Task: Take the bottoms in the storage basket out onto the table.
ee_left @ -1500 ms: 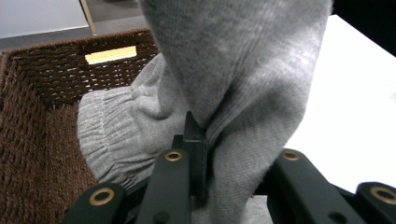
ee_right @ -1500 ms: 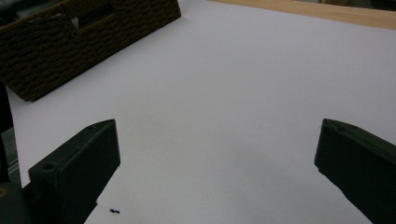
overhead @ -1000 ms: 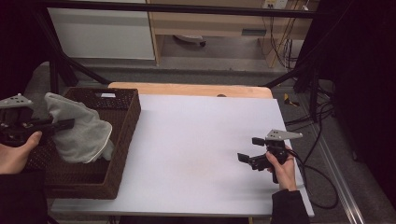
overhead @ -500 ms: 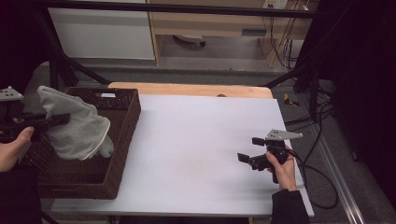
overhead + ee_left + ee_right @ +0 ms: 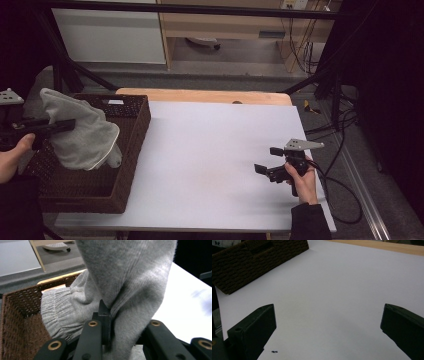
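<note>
Nearest the person, the right gripper [image 5: 267, 160] rests low over the white table [image 5: 210, 150] with jaws wide apart and nothing between them, while farther left the left gripper [image 5: 65, 126] clamps a grey knitted garment [image 5: 82, 135] hanging above the brown wicker basket [image 5: 125, 165].

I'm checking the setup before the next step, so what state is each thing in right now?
Grey sweater: lifted, hanging over the basket, pinched in the left tongs.
Basket: upright on the table's left side, open at the top.
Left tongs: shut on the sweater.
Right tongs: open, holding nothing, low over the table.
Table: white top, bare in the middle.
</note>
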`<state>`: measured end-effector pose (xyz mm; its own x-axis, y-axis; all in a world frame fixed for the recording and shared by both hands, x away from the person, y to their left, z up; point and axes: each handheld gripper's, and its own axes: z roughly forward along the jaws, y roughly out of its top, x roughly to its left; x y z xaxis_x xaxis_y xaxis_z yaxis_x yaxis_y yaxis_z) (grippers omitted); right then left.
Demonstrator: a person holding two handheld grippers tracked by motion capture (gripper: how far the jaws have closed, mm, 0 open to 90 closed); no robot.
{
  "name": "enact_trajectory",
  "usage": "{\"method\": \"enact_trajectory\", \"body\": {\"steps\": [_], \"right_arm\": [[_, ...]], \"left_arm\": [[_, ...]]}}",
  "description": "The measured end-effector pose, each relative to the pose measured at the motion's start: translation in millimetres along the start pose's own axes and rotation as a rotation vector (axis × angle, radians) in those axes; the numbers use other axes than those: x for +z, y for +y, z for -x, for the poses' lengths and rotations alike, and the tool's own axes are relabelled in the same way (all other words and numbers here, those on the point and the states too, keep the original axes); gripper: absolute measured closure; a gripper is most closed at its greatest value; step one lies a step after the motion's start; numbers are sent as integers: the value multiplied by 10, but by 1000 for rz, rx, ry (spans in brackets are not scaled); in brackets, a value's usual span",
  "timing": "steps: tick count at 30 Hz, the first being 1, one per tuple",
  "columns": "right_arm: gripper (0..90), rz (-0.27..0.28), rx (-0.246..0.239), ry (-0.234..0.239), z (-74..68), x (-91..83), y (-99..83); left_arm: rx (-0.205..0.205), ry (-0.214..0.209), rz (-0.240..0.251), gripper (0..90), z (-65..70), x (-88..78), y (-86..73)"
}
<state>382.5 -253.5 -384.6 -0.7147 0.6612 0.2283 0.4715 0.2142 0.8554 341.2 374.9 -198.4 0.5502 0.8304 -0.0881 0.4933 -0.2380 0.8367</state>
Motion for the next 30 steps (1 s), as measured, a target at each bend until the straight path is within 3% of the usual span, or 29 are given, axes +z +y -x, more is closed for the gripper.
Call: {"method": "enact_trajectory", "body": {"steps": [18,30], "right_arm": [[7,-1,-2,-1,1,5,-1],[7,-1,-2,0,2,1,0]], "left_arm": [[33,-27,2,752,154,94,146],[61,-61,-19,752,294,279,224]]}}
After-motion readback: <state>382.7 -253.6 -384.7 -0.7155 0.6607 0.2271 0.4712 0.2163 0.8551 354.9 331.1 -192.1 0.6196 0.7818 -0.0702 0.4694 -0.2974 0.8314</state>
